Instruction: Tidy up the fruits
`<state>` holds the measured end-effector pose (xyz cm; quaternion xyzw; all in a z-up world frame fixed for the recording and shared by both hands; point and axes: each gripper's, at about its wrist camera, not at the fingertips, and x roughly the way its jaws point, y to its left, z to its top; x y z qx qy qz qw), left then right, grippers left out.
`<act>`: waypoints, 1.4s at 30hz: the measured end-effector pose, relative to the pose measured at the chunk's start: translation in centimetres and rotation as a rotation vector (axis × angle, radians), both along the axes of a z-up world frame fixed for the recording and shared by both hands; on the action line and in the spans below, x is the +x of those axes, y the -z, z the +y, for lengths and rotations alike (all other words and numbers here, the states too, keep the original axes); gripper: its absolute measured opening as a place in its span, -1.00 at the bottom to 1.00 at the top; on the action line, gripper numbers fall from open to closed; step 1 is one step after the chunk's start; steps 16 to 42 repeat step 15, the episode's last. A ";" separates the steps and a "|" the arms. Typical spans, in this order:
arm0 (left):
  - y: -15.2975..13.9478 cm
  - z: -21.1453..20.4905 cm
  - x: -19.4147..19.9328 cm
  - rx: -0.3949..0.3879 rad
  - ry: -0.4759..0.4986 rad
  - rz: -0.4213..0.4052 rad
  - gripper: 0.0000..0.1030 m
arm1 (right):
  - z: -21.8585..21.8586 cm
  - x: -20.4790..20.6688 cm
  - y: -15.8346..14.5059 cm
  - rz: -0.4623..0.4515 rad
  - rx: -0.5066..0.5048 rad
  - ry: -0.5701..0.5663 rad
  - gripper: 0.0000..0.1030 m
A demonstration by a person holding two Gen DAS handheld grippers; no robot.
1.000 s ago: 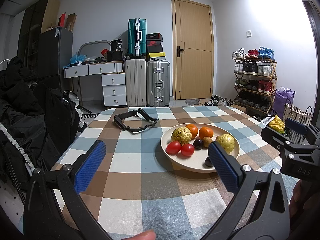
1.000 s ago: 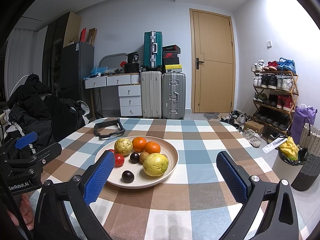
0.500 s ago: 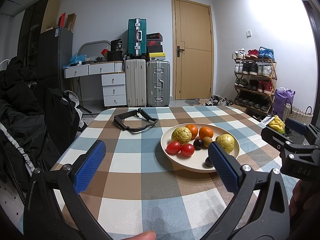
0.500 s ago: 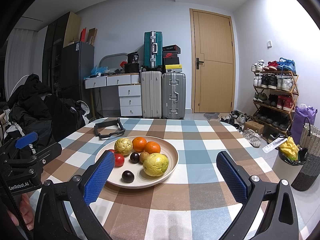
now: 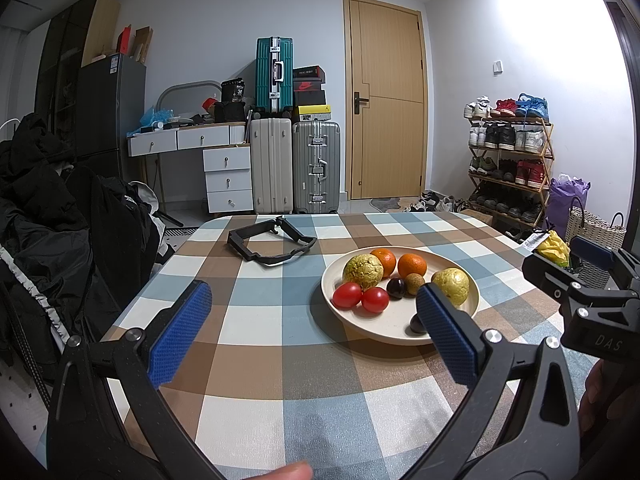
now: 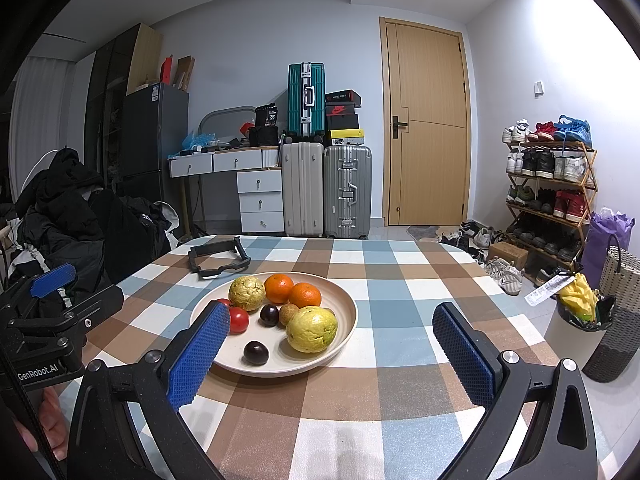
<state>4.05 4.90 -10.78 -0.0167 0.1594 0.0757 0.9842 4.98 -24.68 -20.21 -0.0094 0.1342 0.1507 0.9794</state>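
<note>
A cream plate (image 5: 394, 340) (image 6: 280, 369) sits on the checked tablecloth. It holds two bumpy yellow fruits (image 5: 363, 271) (image 6: 312, 328), two oranges (image 5: 412, 265) (image 6: 279, 288), two tomatoes (image 5: 347, 295) (image 6: 239, 320), two dark plums (image 6: 255, 352) and a small brown fruit (image 6: 288, 314). My left gripper (image 5: 312, 292) hovers open over the cloth just left of the plate, its right pad hiding part of the near plum. My right gripper (image 6: 331, 310) is open in front of the plate's right side. Neither holds anything.
A black plastic frame (image 5: 272, 244) (image 6: 218, 260) lies on the table behind the plate. Dark jackets (image 5: 48, 240) are piled at the table's left edge. A bin with yellow waste (image 6: 580, 320) and a wicker basket (image 6: 618, 276) stand on the floor to the right.
</note>
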 end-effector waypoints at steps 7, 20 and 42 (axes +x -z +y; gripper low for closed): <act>0.0 0.0 0.0 0.000 0.000 0.000 0.98 | 0.1 0.0 0.0 0.000 0.000 0.000 1.00; 0.0 -0.1 -0.1 0.000 -0.003 -0.002 0.98 | 0.0 0.0 0.0 0.000 0.001 0.000 1.00; 0.0 -0.1 -0.1 0.000 -0.003 -0.002 0.98 | 0.0 0.0 0.0 0.000 0.001 0.000 1.00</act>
